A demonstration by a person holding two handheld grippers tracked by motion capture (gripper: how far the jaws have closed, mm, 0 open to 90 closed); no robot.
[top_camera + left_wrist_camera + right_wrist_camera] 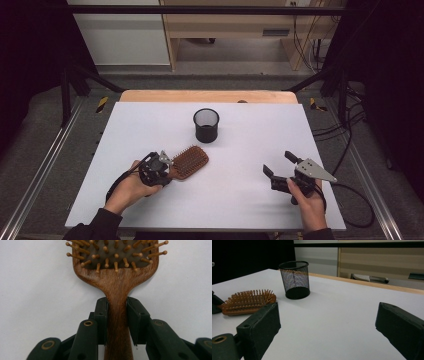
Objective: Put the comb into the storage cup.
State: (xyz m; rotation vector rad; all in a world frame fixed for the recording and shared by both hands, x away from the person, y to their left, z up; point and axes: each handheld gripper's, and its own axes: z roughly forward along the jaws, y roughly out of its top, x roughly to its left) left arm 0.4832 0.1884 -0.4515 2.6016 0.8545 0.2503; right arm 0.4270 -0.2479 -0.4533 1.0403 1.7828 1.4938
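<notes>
- High view: I am holding my left claw point(167, 167) at the lower left of the frame, clenched on the handle of a wooden hairbrush point(190, 162) that is lying on the white table point(250, 145) with its bristles facing up and its head pointing toward the upper right. A black mesh cup point(206, 125) is standing upright above the brush, near the frame's centre and apart from it. My right claw point(280, 164) is sitting at the lower right, its jaws spread wide with nothing between them, well apart from the brush and the cup.
- Left gripper view: my two black jaws are pressing on either side of the hairbrush point(117, 287) handle just below the neck, with the bristled head reaching up to the top edge of the frame.
- Right gripper view: my jaws are standing wide apart at the lower left and lower right, gripping nothing. The mesh cup point(295, 280) is standing at the upper left, and the hairbrush point(248, 302) is lying at the left edge, just beside the cup.
</notes>
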